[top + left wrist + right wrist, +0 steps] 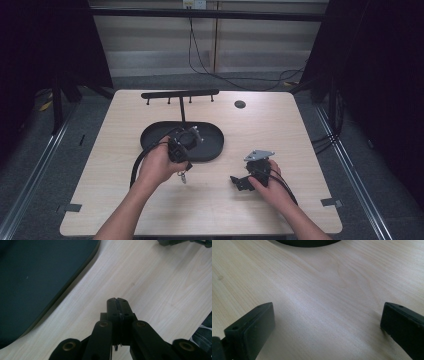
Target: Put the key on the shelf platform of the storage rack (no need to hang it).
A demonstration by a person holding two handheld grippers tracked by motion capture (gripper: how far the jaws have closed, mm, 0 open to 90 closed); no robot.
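Observation:
My left gripper hangs a little above the table, just in front of the black oval base of a hook stand. Its jaws are pressed together on something thin. A small metal thing, like a key ring, dangles below them; its exact kind is too small to tell. My right gripper rests low on the wood at the right. In the right gripper view its jaws stand wide apart with bare table between them.
The stand has a thin pole and a black crossbar with several small hooks, behind the oval base. A round dark grommet sits at the table's far right. Cables trail from both grippers toward the person.

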